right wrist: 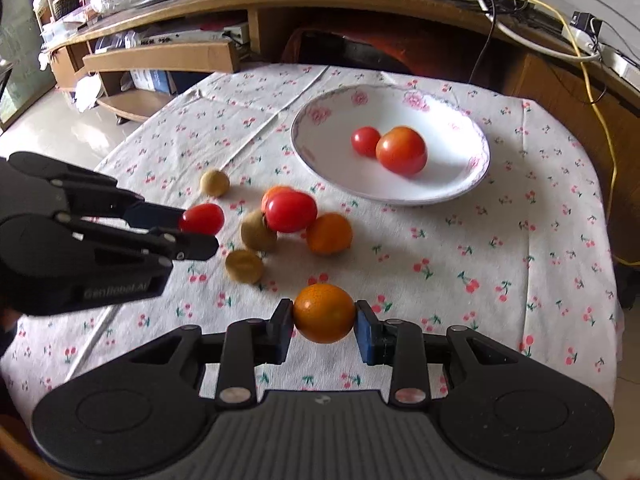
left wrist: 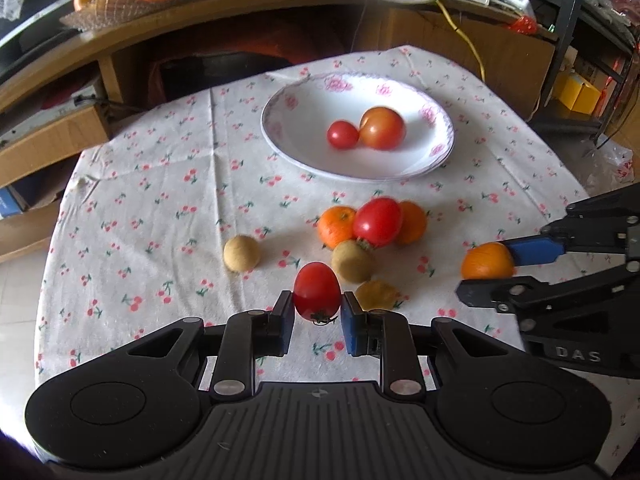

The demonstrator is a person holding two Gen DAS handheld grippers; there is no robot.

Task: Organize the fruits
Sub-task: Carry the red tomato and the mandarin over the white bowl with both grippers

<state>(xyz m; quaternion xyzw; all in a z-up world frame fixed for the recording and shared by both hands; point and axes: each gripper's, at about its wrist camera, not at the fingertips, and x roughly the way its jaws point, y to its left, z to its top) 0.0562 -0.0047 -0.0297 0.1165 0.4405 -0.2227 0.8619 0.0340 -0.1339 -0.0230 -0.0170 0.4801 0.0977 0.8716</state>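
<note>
The left gripper, at the bottom centre of its own view, is clamped on a small red oval tomato with its stem end down, held above the surface, a round one draped in a white cloth printed with red cherries. The right gripper, bottom centre of its view, squeezes a small round orange tangerine between its blue pads. In the upper right middle of both views sits a white shallow bowl with pink flower trim, holding a little red tomato touching a larger orange-red tomato. In mid-frame, a loose cluster lies on the cloth: a bigger red tomato resting against two more tangerines and a tan round longan-like fruit. Another tan fruit lies apart to the left
</note>
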